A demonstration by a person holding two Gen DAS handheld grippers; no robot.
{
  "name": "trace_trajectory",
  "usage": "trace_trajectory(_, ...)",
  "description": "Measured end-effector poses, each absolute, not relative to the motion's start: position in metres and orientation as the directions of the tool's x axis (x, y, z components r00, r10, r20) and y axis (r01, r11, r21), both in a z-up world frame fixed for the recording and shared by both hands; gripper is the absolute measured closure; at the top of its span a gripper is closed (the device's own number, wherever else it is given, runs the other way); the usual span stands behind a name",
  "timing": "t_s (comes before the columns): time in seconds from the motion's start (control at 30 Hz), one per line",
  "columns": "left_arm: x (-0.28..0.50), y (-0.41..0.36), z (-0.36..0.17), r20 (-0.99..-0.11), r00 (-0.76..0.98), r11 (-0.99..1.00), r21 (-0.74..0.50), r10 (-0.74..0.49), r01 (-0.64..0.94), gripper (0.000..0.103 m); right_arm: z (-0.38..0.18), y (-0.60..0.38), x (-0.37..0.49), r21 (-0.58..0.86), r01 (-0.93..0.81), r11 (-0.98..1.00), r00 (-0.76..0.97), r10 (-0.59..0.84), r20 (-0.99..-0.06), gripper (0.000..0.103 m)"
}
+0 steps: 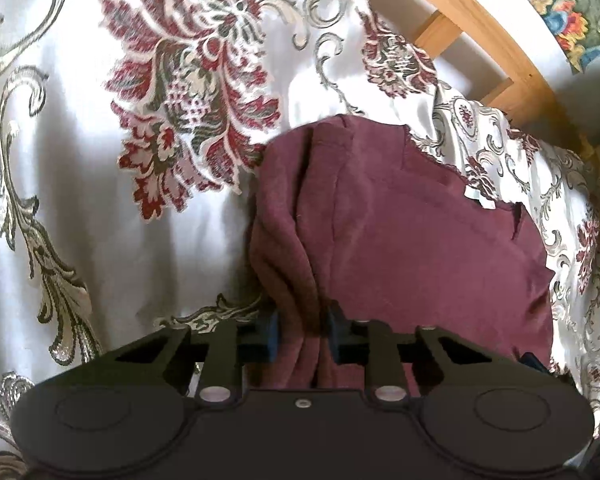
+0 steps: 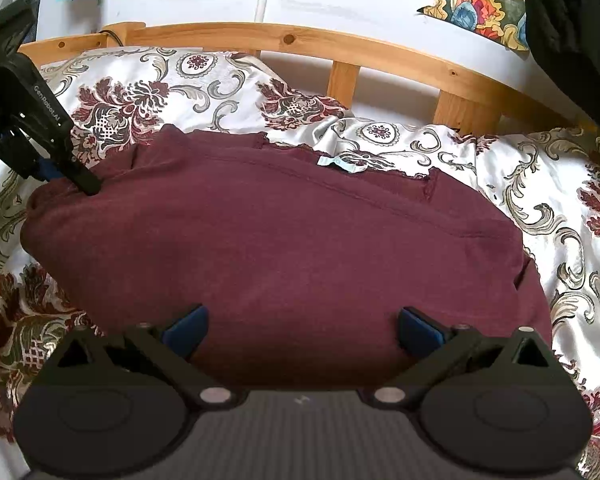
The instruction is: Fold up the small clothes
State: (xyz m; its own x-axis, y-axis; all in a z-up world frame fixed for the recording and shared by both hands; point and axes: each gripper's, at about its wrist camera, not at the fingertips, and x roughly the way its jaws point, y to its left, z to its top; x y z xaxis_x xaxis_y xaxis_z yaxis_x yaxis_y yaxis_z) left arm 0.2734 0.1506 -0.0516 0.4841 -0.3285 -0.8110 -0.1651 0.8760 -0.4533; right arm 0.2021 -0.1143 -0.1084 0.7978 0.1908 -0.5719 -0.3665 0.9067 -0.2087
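While the maroon garment (image 2: 276,240) lies on the floral bedspread (image 2: 540,200), the left gripper (image 1: 302,334) pinches its bunched edge; the right gripper (image 2: 302,332) is spread, its fingertips perhaps touching cloth.

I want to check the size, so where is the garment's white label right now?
In the right wrist view, the white label lies at the maroon garment's far edge, right of centre, toward the wooden bed rail.

garment (image 2: 260,240): matt, soft knit cloth | bedspread (image 1: 80,160): glossy satin-like brocade | bed frame (image 2: 340,46): smooth light wood | hand-held gripper (image 2: 300,332): matt black plastic
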Motion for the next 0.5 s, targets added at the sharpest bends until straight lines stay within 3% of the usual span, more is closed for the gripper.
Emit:
trace_trajectory(0.33,0.261,0.124,0.003,-0.716,0.611,0.88,-0.471,-0.337,-0.066,0.085,-0.075,-0.118,0.205,-0.228,-0.33,0.916,0.785,0.132,-0.605,0.0)
trace_trajectory(0.5,0.271,0.067,0.055,-0.671,0.647,0.907,-0.414,-0.362,0.078,0.086,-0.048,-0.144,0.198,-0.187,-0.29,0.939,0.767,0.111,-0.632,0.0)
